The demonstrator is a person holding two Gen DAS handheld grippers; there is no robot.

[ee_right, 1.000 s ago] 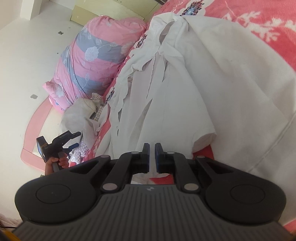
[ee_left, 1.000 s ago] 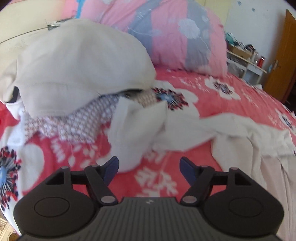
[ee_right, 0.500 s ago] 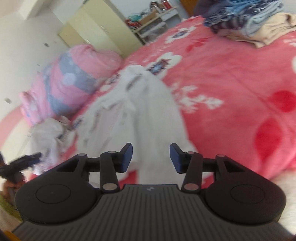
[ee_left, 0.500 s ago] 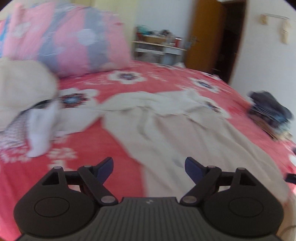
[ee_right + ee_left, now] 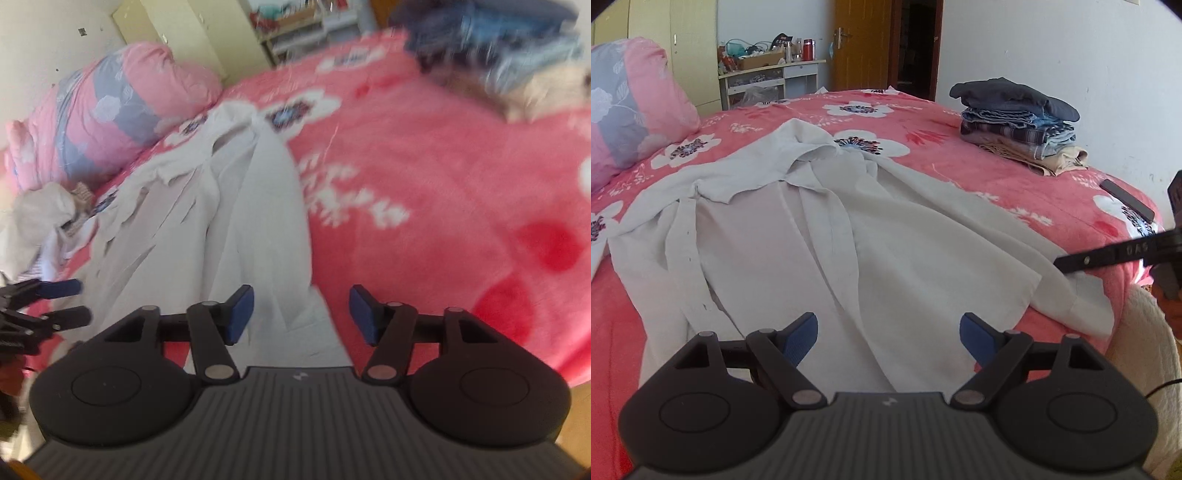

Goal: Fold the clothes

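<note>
Both tools (image 5: 888,338) (image 5: 301,314) agape above shirt (image 5: 820,236).

Bright daylight; right view motion-blurred.

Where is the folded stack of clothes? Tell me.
In the left wrist view, the folded stack sits far right on the bed, near the wall, beyond the white shirt.
</note>
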